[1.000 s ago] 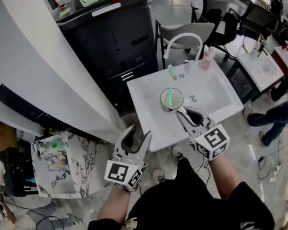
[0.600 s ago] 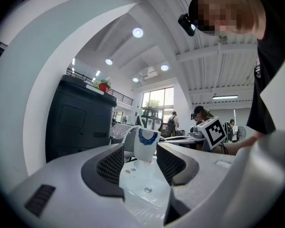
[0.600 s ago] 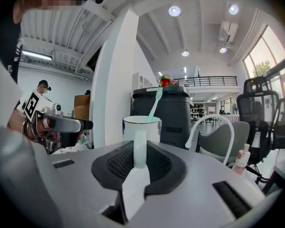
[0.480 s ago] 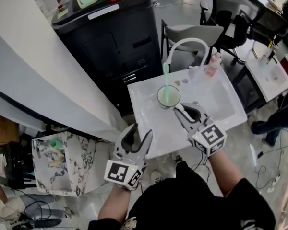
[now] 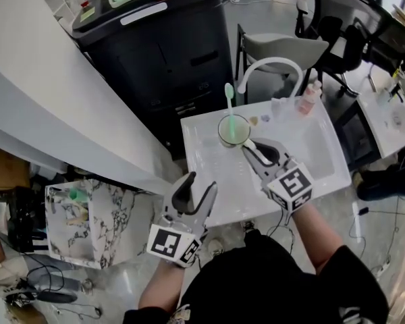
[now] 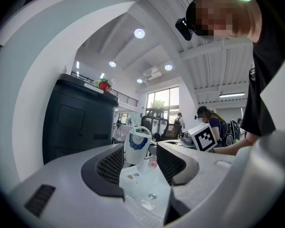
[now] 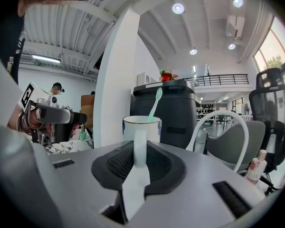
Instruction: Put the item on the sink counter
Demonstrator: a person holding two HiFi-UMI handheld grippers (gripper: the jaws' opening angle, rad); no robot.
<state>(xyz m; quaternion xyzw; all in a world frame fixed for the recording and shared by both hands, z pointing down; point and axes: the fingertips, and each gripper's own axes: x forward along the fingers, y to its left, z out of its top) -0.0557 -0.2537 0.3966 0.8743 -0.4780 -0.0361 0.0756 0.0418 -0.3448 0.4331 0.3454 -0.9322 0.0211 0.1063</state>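
1. The right gripper (image 5: 251, 148) reached over the white sink counter (image 5: 209, 181) from the near side, and its marker cube (image 5: 291, 187) sat over the basin's near edge.
2. In the right gripper view its jaws were pinched on the white handle (image 7: 139, 148) of the mug (image 7: 141, 127), with the handle standing upright between the dark pads.
3. The mug (image 5: 234, 129) was over the far left part of the counter, just left of the basin (image 5: 304, 144). Whether its base touched the surface could not be told.
4. A green toothbrush (image 5: 230, 103) stood in the mug, its head leaning toward the far side.
5. The left gripper (image 5: 201, 183) hovered at the near left edge of the counter, well apart from the mug.
6. In the left gripper view its jaws were spread with nothing between the pads. The mug (image 6: 137, 148) showed through the gap, farther off, and the right gripper's cube (image 6: 203, 137) was to its right.
7. A white arched faucet (image 5: 270, 69) rose at the far edge of the sink, and a pink bottle (image 5: 310, 98) stood at its right.
8. Beyond the sink stood a black cabinet (image 5: 175, 52) at the far left and a grey chair (image 5: 283, 49) behind the faucet.
9. A marble-patterned box (image 5: 81, 225) sat on the floor at the near left.
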